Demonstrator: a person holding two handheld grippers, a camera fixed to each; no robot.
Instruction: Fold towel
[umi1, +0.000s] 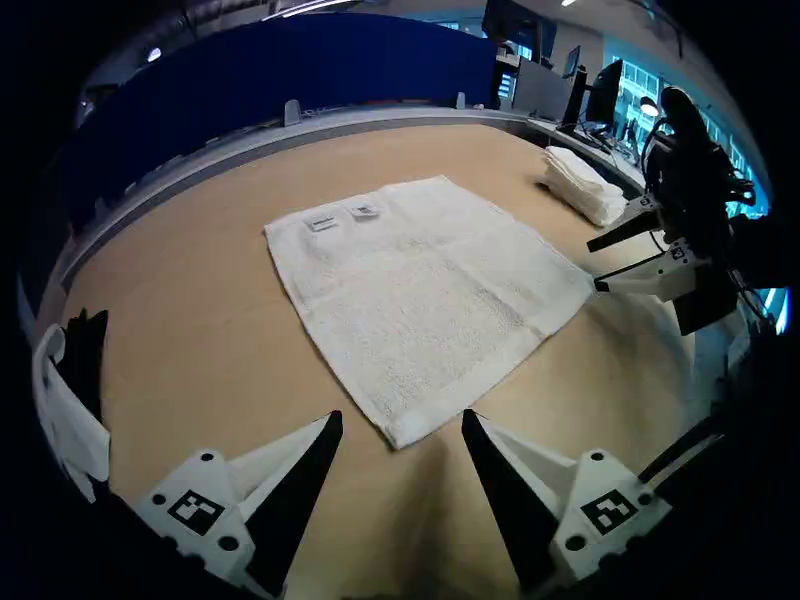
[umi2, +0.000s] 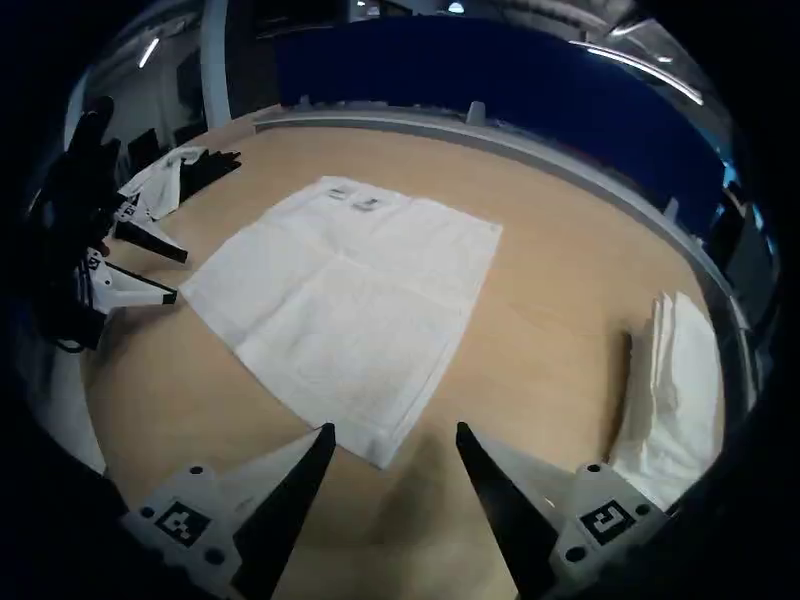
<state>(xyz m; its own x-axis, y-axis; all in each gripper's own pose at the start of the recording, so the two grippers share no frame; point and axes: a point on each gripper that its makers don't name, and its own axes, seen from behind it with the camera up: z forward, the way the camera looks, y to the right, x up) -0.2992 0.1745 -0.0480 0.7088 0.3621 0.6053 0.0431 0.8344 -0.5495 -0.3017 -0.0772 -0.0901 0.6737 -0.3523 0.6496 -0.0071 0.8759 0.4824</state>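
A white towel (umi1: 420, 290) lies spread flat on the wooden table (umi1: 200, 340), with two small labels near its far edge. My left gripper (umi1: 400, 425) hovers open just short of the towel's near corner. The right gripper (umi1: 600, 265) shows at the towel's right corner, open. In the right gripper view the same towel (umi2: 350, 300) lies flat, and my right gripper (umi2: 393, 435) is open at its near corner. The left gripper (umi2: 175, 275) shows at the towel's left corner, also open.
A stack of folded white towels (umi1: 585, 185) sits at the table's far right, also seen as the stack (umi2: 675, 390) close on the right. A black-and-white cloth item (umi1: 70, 390) lies at the left edge. A blue partition (umi1: 300, 70) backs the table.
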